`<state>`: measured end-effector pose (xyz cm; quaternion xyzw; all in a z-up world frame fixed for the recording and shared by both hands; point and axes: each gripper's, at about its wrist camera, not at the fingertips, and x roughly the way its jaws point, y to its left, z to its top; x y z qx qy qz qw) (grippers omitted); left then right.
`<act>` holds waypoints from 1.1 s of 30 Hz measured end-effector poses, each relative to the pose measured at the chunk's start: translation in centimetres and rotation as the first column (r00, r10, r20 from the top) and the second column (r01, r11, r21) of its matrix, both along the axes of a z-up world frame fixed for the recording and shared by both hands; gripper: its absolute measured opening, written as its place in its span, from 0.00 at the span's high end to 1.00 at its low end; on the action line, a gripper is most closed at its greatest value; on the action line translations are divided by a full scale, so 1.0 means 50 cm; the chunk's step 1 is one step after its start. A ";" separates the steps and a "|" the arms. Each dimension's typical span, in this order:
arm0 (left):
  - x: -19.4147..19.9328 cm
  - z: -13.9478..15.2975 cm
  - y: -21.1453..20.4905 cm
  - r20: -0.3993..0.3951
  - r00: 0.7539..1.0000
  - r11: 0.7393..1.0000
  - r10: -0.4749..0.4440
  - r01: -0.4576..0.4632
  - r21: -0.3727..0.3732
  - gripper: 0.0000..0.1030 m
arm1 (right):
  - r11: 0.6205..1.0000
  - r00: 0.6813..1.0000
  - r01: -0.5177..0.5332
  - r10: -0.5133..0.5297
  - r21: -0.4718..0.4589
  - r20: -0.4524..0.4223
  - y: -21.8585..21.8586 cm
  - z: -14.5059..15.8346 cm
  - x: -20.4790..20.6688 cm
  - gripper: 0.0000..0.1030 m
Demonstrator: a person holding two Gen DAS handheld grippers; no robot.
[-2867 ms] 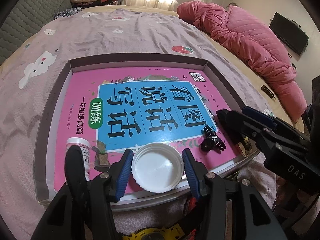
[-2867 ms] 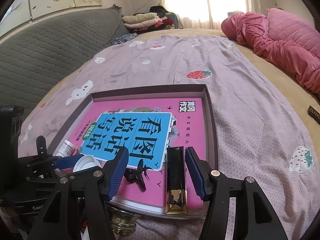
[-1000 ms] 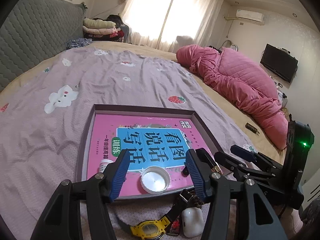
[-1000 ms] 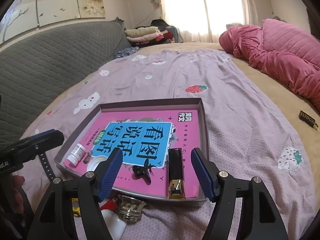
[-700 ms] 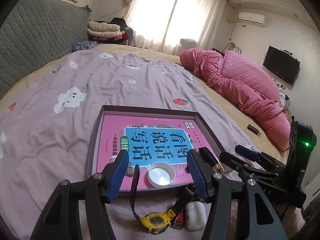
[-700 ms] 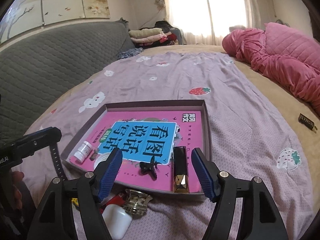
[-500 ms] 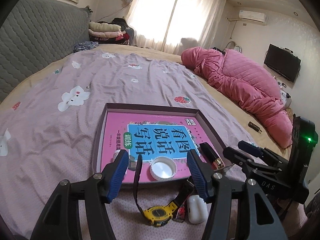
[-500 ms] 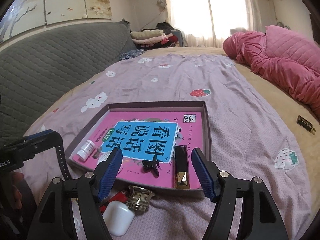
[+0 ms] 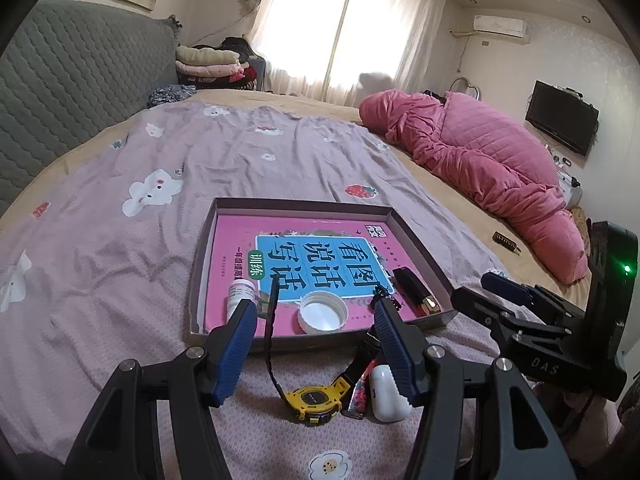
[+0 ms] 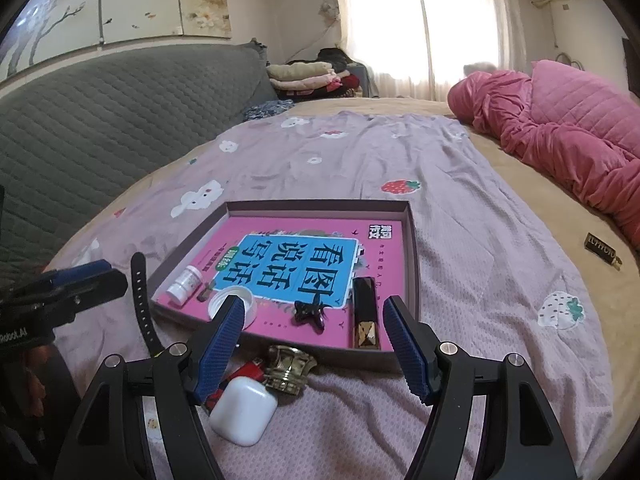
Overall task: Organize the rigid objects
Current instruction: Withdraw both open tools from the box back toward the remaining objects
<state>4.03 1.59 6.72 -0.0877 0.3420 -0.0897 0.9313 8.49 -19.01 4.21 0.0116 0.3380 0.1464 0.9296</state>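
Note:
A shallow brown tray point(image 9: 203, 248) lies on the lilac bedspread with a pink book in it. On the book rest a white cap point(image 9: 322, 313), a small white bottle point(image 9: 239, 294), a black hair clip point(image 10: 309, 312) and a black-and-gold lipstick point(image 10: 365, 314). In front of the tray lie a yellow watch point(image 9: 313, 398), a white earbud case point(image 10: 244, 406), a brass knob point(image 10: 289, 366) and a red lighter point(image 10: 245, 372). My left gripper point(image 9: 314, 307) hangs open and empty above the watch. My right gripper point(image 10: 312, 304) is open and empty above the knob.
A pink quilt point(image 9: 480, 152) is heaped along the right side of the bed. A grey padded headboard point(image 10: 100, 112) runs along the left. A small dark object point(image 10: 602, 248) lies on the tan sheet at the right. Folded clothes point(image 9: 208, 66) are stacked by the window.
Both grippers have drawn back from the tray and risen a little. The cap and lipstick that sat between the fingers now lie in the tray. The watch, case and knob have come into view.

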 end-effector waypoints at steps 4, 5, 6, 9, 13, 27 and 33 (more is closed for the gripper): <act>-0.009 0.002 0.003 -0.001 1.000 1.000 0.003 -0.003 0.003 0.41 | 1.000 1.000 -0.010 0.010 -0.008 0.001 0.007 0.002 -0.013 0.29; -0.011 0.002 0.003 -0.002 1.000 1.000 0.004 -0.004 0.003 0.41 | 1.000 1.000 -0.011 0.011 -0.008 0.001 0.008 0.002 -0.015 0.29; -0.014 0.002 0.004 -0.002 1.000 1.000 0.003 -0.003 0.005 0.41 | 1.000 1.000 -0.014 0.014 -0.008 0.000 0.009 0.002 -0.018 0.29; -0.020 0.002 0.003 -0.006 1.000 1.000 0.002 -0.001 0.012 0.41 | 1.000 1.000 -0.021 0.021 -0.011 -0.006 0.013 -0.001 -0.025 0.29; -0.025 0.001 0.004 -0.011 1.000 1.000 -0.001 0.001 0.016 0.41 | 0.999 0.999 -0.033 0.032 -0.011 -0.018 0.019 -0.004 -0.035 0.29; -0.047 -0.008 -0.006 -0.042 0.999 0.999 -0.020 0.021 0.036 0.41 | 0.998 0.996 -0.063 0.062 -0.025 -0.063 0.034 -0.023 -0.073 0.29; -0.057 -0.012 -0.009 -0.055 0.998 0.999 -0.022 0.024 0.041 0.41 | 0.998 0.994 -0.062 0.060 -0.011 -0.089 0.032 -0.031 -0.083 0.29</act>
